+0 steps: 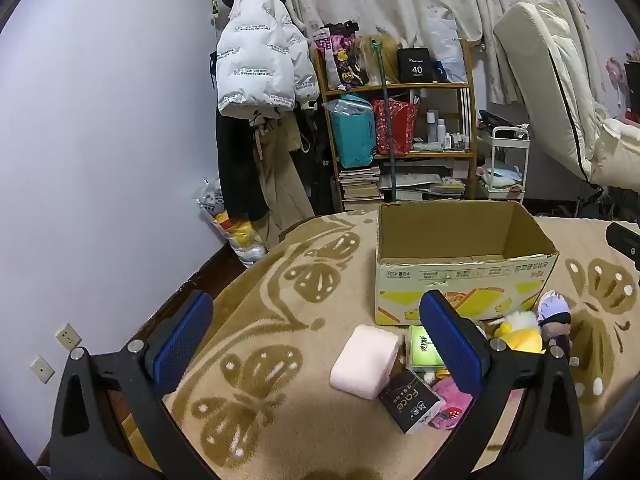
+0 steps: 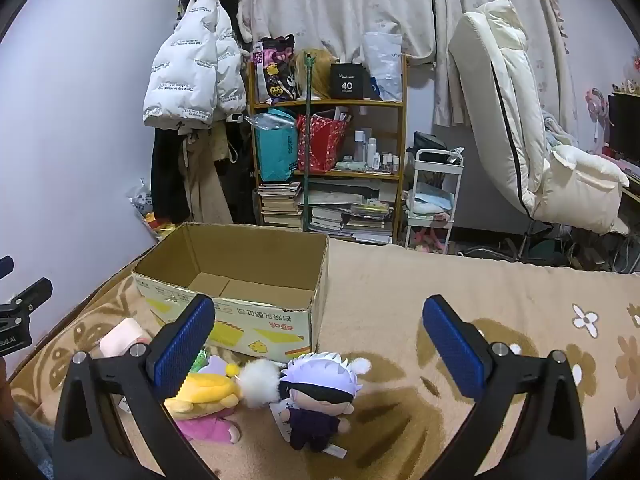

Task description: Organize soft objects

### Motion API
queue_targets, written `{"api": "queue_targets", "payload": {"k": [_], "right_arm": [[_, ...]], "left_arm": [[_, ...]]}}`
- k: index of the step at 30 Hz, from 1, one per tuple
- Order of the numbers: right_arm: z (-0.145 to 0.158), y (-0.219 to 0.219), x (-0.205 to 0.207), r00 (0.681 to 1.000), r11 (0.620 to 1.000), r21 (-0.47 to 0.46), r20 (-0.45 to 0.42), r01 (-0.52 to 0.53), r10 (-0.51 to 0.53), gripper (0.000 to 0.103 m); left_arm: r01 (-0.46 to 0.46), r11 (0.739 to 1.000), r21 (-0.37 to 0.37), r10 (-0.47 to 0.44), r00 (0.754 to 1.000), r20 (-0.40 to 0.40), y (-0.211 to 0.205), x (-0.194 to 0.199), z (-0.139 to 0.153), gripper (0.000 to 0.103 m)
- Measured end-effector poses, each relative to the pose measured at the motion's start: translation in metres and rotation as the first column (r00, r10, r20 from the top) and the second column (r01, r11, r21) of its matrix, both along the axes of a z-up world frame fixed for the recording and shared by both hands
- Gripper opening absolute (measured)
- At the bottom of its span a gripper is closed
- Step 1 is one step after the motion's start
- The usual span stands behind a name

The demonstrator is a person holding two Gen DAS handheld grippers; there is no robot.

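An open box (image 2: 240,280) stands on a blanket (image 2: 440,280) covering a bed, its opening upward. Before the box lie soft things in a cluster: a doll (image 2: 316,396) nearest its right corner, a pompom (image 2: 260,384) touching the doll's left side, a plush (image 2: 204,396) left of that. Farther left lie a foam block (image 1: 366,360), and beside it a tissue pack (image 1: 424,348) and a carton (image 1: 412,404). Behind the bed stands a shelf (image 2: 328,104), coats (image 2: 192,76) hanging to its left, a cart (image 2: 436,192) and chair (image 2: 520,120) to its right.
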State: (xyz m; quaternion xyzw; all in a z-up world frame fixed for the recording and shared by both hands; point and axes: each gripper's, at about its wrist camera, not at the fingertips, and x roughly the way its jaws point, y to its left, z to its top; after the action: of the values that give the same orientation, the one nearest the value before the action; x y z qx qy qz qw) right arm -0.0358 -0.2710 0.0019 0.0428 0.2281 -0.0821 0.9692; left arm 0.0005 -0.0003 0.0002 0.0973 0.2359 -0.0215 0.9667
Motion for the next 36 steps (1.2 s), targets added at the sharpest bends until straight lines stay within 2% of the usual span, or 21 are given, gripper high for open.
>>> {"api": "queue_targets", "payload": {"k": [12,14,36], "right_arm": [[0.000,0.000,0.000,1.000,1.000,0.004,-0.005,-0.001,0.001,0.103],[0.001,0.000,0.000,1.000,1.000,0.004,-0.005,-0.001,0.001,0.103],[0.000,-0.001,0.000,1.000,1.000,0.005,-0.004,0.003,-0.003,0.103]], "left_arm": [[0.002,1.000,0.012,-0.002,1.000,-0.001,-0.013,-0.005,0.000,0.102],[0.007,1.000,-0.009,-0.008,1.000,-0.008,-0.002,0.001,-0.002,0.102],[0.003,1.000,-0.006,-0.003,1.000,-0.008,-0.003,-0.001,-0.004,0.102]]}}
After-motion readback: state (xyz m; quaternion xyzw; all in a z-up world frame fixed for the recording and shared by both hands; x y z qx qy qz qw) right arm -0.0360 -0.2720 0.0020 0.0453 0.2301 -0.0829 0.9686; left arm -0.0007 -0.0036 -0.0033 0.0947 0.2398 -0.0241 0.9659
